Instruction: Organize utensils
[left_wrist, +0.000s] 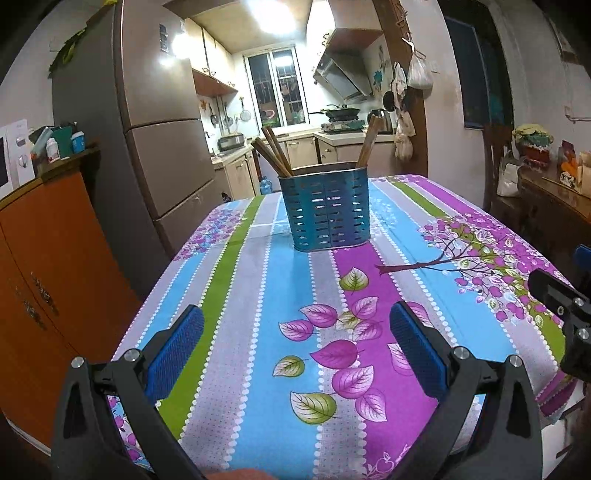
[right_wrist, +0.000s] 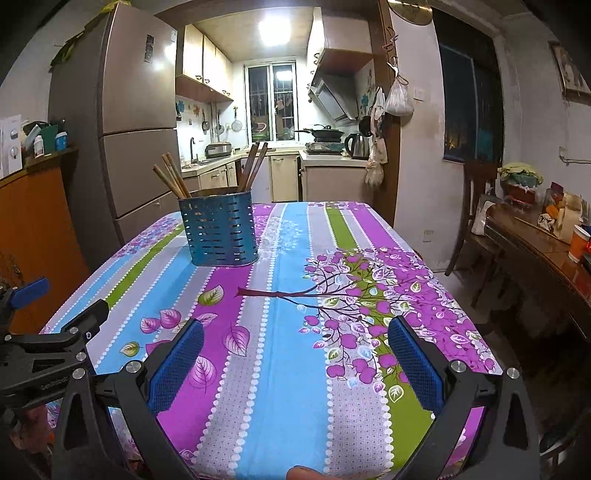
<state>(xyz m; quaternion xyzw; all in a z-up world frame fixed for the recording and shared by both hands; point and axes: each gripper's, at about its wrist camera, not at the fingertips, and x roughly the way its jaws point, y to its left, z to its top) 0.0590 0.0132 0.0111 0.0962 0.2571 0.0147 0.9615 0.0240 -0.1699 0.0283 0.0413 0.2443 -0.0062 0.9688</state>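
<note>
A blue perforated utensil holder stands upright on the striped floral tablecloth. Wooden chopsticks lean out of it on the left, and more wooden sticks rise from its right side. My left gripper hovers open over the near part of the table, nothing between its blue pads. My right gripper is open too, to the right of the left one, well short of the holder. Each gripper shows at the edge of the other's view.
An orange cabinet and a tall fridge stand left of the table. A dark wooden side table with a paper cup and clutter sits to the right. The kitchen counter lies beyond.
</note>
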